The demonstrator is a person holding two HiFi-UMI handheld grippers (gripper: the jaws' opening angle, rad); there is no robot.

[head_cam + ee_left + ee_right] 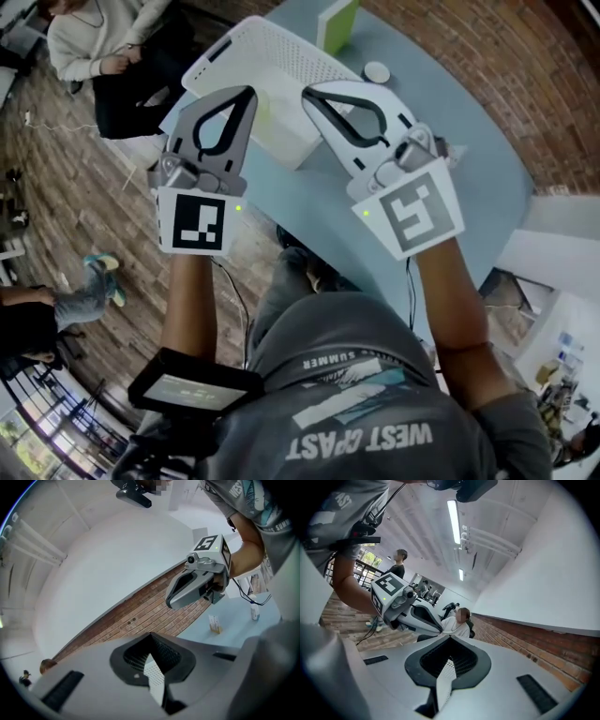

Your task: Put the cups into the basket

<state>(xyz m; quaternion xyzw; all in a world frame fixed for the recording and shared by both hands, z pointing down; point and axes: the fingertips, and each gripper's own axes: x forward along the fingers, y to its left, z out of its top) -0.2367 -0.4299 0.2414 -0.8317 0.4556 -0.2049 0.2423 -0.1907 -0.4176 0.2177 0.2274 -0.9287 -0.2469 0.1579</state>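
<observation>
Basket (272,52), white plastic with finely perforated walls and a slot handle at one end, lay on the pale blue table (487,169) just beyond both sets of fingertips; in the head view the tips overlapped its near side, and contact could not be judged. Left gripper (249,92): grey fingers pressed together at the tips, enclosing a teardrop-shaped hollow, nothing between them. Right gripper (307,94): white fingers with black lining, likewise closed tip to tip and empty. Both gripper views showed a ribbed dark lining inside the hollow and a dotted white strip at the seam. Small round white object (377,71) sat near the basket's far right corner, possibly a cup, too small to tell. No other cup could be made out. Pale greenish block (281,131) lay under the basket's near side, partly hidden by the left gripper. Green-and-white box (336,23) stood behind, cut off by the frame edge.
</observation>
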